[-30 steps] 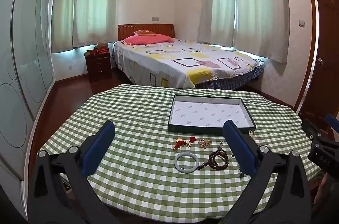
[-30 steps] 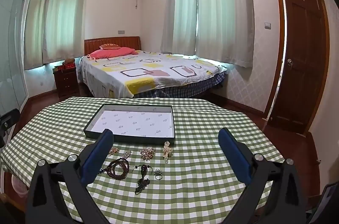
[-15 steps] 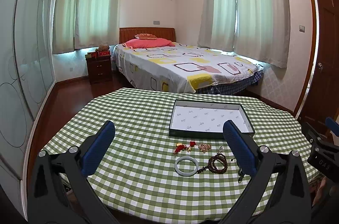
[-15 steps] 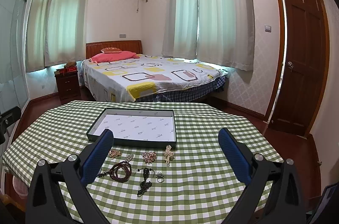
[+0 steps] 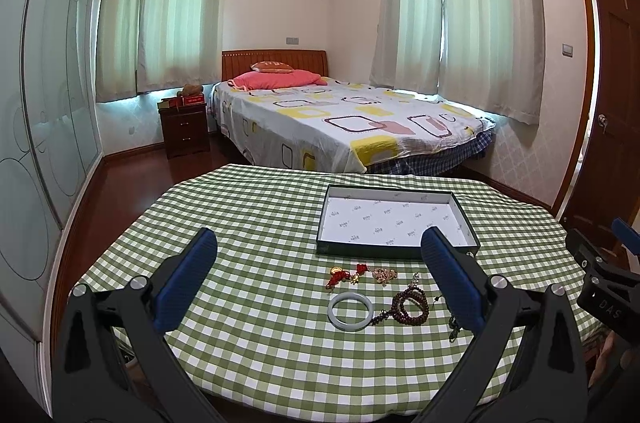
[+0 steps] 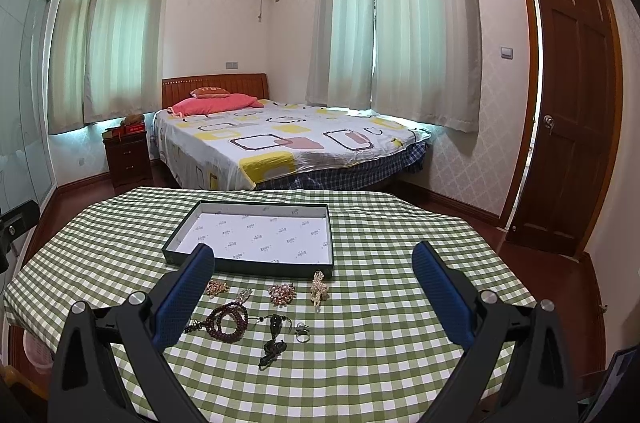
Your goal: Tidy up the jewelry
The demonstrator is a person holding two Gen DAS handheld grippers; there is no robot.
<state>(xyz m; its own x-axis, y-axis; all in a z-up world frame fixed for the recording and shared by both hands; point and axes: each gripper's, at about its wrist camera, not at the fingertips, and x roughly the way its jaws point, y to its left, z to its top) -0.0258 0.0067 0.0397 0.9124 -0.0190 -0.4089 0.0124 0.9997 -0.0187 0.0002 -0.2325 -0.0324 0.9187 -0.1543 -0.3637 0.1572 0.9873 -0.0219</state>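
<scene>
On the checked tablecloth (image 5: 248, 223), just near of the empty tray (image 5: 394, 219), the jewelry lies in a loose row. Both the left gripper (image 5: 320, 279) and right gripper (image 6: 312, 295) hover spread wide, holding nothing. The jade bangle (image 5: 351, 311) lies straight ahead of the left gripper, which I judge nearer; the bead bracelet (image 6: 228, 321) sits toward the right gripper's left finger.

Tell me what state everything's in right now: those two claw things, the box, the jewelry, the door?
Left gripper: open, holding nothing.
Right gripper: open, holding nothing.
Tray box: lidless, nothing inside.
Jade bangle: flat on the tablecloth, outside the box.
Bead bracelet: coiled on the cloth, outside the box.
Door: ajar.
</scene>
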